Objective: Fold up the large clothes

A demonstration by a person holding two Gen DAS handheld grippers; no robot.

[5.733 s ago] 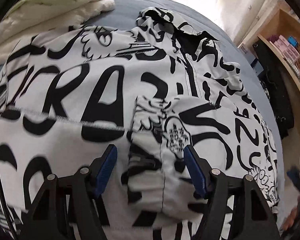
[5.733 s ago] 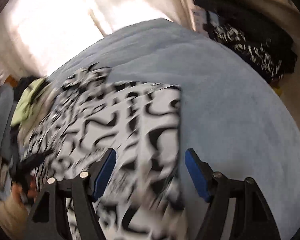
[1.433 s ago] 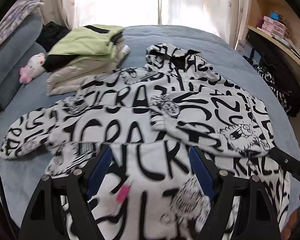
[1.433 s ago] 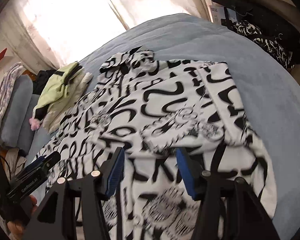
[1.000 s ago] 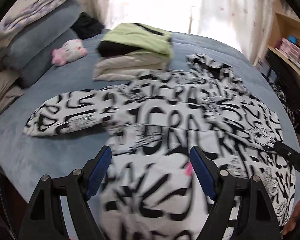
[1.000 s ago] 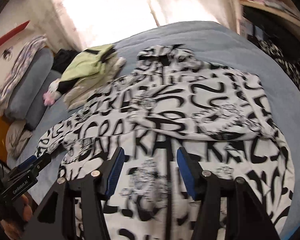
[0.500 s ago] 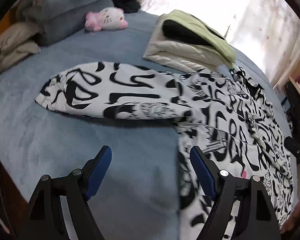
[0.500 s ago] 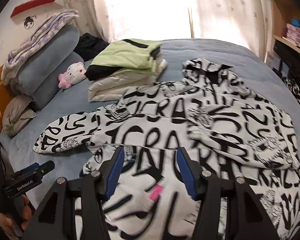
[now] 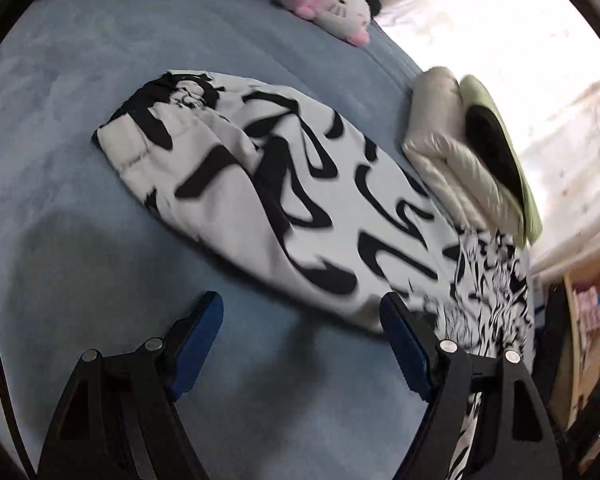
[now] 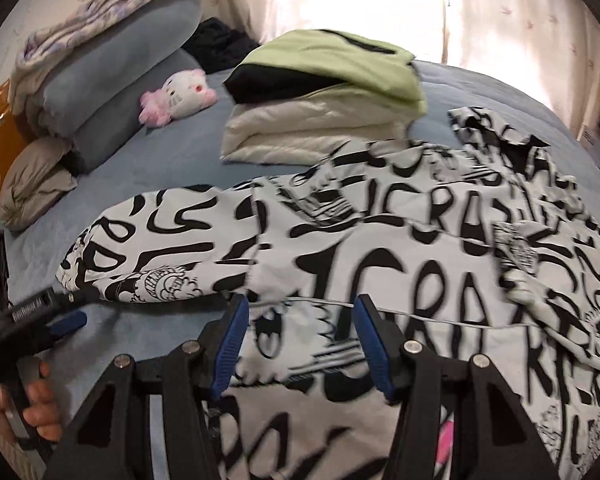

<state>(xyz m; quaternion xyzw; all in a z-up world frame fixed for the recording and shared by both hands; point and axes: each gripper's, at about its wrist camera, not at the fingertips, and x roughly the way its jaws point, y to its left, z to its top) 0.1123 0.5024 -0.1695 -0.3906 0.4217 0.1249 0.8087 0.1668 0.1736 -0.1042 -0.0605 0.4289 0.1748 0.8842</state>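
Hoodie (image 10: 380, 248) folding looks partly done. Around it, the left gripper (image 9: 300, 340) stands wide open and empty over bare bedspread (image 9: 60, 220) just short of the outstretched sleeve (image 9: 252, 184); the right gripper (image 10: 298, 344) hovers half open, gripping nothing, above the hoodie's body. One sleeve already lies folded across the chest; this sleeve and the body folds remain. Beyond the hoodie sits a stack of folded clothes (image 10: 320, 120).
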